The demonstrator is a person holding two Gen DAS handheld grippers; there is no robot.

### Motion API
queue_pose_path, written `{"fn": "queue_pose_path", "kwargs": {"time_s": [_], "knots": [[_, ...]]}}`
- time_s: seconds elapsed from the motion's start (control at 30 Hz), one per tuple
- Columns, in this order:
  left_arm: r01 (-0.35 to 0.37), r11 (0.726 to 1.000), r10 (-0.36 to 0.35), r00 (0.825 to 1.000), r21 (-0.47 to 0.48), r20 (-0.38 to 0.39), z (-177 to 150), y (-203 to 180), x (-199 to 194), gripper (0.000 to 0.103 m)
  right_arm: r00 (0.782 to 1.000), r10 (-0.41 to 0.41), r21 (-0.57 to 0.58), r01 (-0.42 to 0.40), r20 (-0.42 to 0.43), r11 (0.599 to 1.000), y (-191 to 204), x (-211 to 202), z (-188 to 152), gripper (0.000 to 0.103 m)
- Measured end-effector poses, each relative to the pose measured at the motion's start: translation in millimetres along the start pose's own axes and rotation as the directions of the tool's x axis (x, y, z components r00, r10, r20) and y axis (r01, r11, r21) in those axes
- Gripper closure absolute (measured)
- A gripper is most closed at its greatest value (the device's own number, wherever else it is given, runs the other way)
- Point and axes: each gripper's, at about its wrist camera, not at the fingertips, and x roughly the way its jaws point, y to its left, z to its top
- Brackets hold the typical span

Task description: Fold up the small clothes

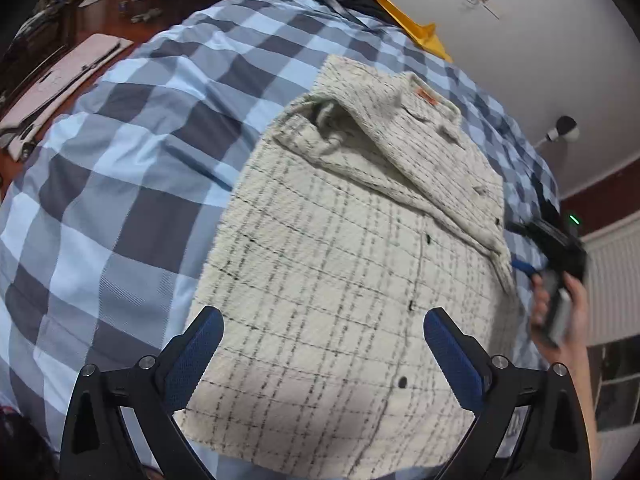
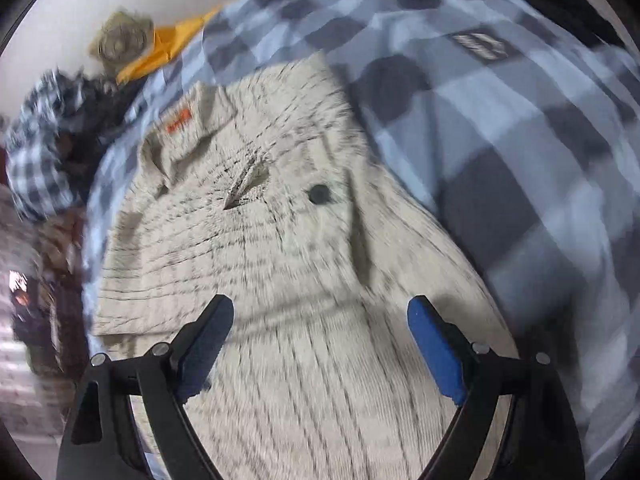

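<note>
cream tweed jacket with thin black grid lines [image 1: 340, 272] lying flat on a blue, grey and white checked bed cover [image 1: 132, 184], collar at the far end, hem at the near end. one sleeve folded across the chest towards the right side. small orange label [image 1: 426, 96] inside the collar. black buttons down the front placket [image 1: 427, 239]. in the right wrist view, same jacket [image 2: 280, 264], blurred, orange label [image 2: 179, 122] at far left, one black button [image 2: 319, 194] near the middle, checked cover [image 2: 540, 168] to the right.

left gripper [image 1: 322, 328] above the near hem, black arms with blue pads [image 1: 192, 360] spread wide apart, nothing between them but cloth beneath, not pressing on it. right gripper [image 2: 320, 320] over the lower half of the jacket, blue pads [image 2: 436, 348] likewise wide apart and gripping nothing. seen from the left wrist, a hand [image 1: 560, 312] at the right edge holding the black body of the right tool.

beyond the far end of the bed, yellow-orange cloth [image 1: 416, 28] against a white wall [image 1: 540, 60]. far left, a pink flat case [image 1: 60, 88] on a dark red-brown wooden surface [image 1: 104, 16].
</note>
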Motion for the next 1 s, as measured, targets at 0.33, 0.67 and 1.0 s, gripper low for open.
{"fn": "queue_pose_path", "kwargs": {"time_s": [0.33, 0.67, 1.0], "knots": [[0.007, 1.0, -0.006, 1.0, 0.006, -0.009, -2.2, -7.2, 1.8, 0.002, 0.998, 0.039, -0.149, -0.031, 0.055, 0.988, 27.3, -16.5, -13.1, 0.09], [0.008, 1.0, -0.009, 1.0, -0.013, -0.007, -3.4, -5.2, -1.0, 0.002, 0.938, 0.245, -0.238, -0.187, 0.246, 0.953, 32.8, -136.6, -29.9, 0.09], [-0.015, 1.0, 0.015, 1.0, -0.02, 0.0, -1.6, 2.6, 0.4, 0.002, 0.89, -0.427, -0.057, 0.44, 0.163, 0.896, -33.2, -40.3, -35.8, 0.069]]}}
